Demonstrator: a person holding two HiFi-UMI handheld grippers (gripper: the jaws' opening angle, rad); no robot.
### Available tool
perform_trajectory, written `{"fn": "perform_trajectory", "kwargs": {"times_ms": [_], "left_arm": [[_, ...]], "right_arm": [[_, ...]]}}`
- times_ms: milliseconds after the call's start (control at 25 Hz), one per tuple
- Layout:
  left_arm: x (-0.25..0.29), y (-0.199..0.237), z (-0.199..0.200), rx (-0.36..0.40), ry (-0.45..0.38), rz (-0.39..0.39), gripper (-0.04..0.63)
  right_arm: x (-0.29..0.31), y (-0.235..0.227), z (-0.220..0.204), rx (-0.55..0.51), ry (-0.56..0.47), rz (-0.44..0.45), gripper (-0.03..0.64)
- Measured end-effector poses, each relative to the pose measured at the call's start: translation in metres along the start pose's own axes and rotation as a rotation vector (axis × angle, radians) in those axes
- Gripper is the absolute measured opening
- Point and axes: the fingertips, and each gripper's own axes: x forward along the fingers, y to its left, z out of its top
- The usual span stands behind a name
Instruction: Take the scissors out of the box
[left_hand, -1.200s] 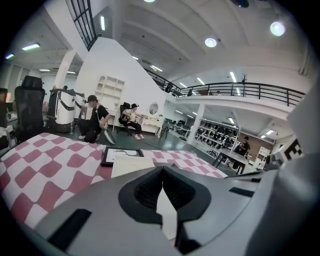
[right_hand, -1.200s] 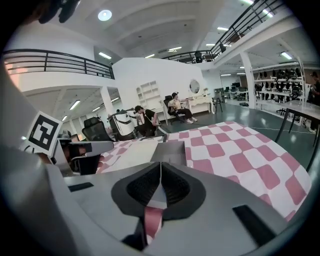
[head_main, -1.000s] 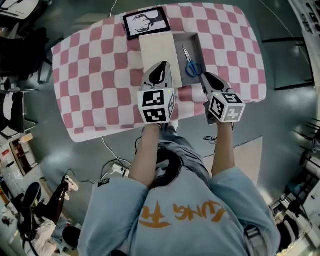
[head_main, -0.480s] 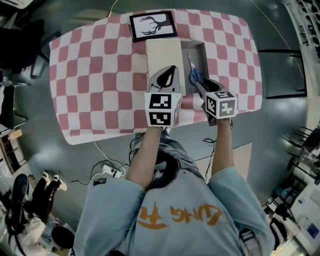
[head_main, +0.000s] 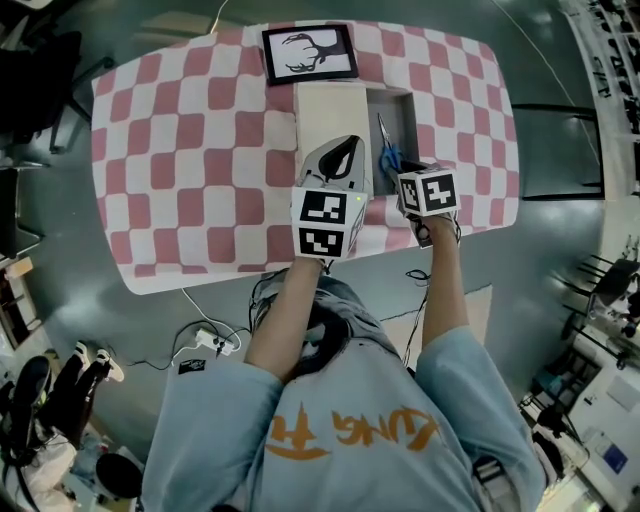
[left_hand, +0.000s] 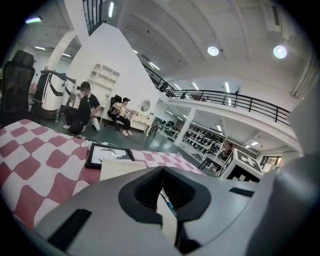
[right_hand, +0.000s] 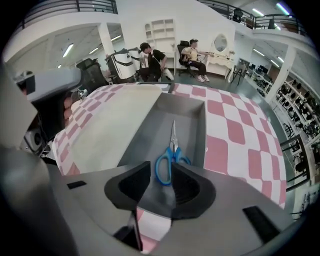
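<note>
Right gripper (right_hand: 161, 175): jaws narrowly apart and empty, just near of the blue scissors (right_hand: 173, 142), which lie in the grey box (right_hand: 150, 130). Left gripper (left_hand: 162, 172): jaws together, empty, left of the box. We advise pinching the handles squarely, then lifting straight up.

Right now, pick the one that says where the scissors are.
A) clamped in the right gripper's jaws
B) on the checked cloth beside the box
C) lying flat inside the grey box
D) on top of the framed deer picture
C: the scissors lie flat on the floor of the grey box, blades pointing away, while the jaws of the right gripper stand apart and have not closed on the blue handles.
</note>
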Motion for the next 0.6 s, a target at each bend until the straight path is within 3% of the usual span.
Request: {"fn": "perform_trajectory", "kwargs": {"times_ms": [600], "left_arm": [[0.008,0.019,0.003,-0.048,0.016,-0.035,0.020]], "right_arm": [[0.025,-0.011,0.001,-0.016,0.189,-0.083,0.106]]}}
